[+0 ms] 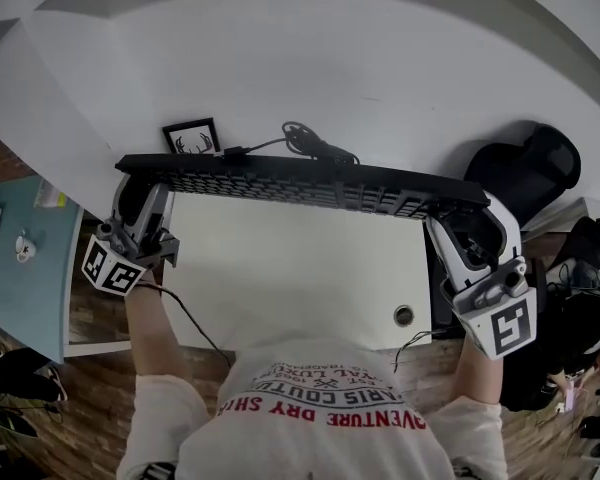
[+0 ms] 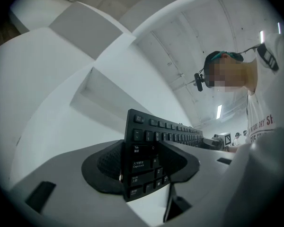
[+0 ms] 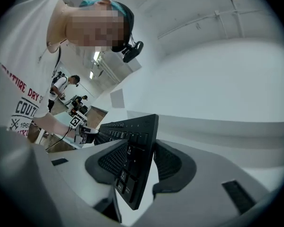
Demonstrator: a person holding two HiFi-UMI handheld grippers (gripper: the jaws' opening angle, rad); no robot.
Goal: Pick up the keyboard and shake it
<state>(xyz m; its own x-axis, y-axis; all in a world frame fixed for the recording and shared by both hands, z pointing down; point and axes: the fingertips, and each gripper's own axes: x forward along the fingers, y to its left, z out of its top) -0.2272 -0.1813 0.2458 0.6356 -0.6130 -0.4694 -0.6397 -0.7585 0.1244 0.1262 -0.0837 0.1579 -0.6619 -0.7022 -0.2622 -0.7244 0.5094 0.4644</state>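
Observation:
A black keyboard hangs in the air above the white desk, stretched left to right and tilted up on edge. My left gripper is shut on its left end and my right gripper is shut on its right end. In the left gripper view the keyboard stands between the dark pads, keys facing right. The right gripper view has the keyboard clamped between its pads. Its cable loops behind it on the desk.
A small framed picture stands at the back left of the desk. A round cable grommet sits near the front right corner. A black chair is to the right, and a light blue table to the left.

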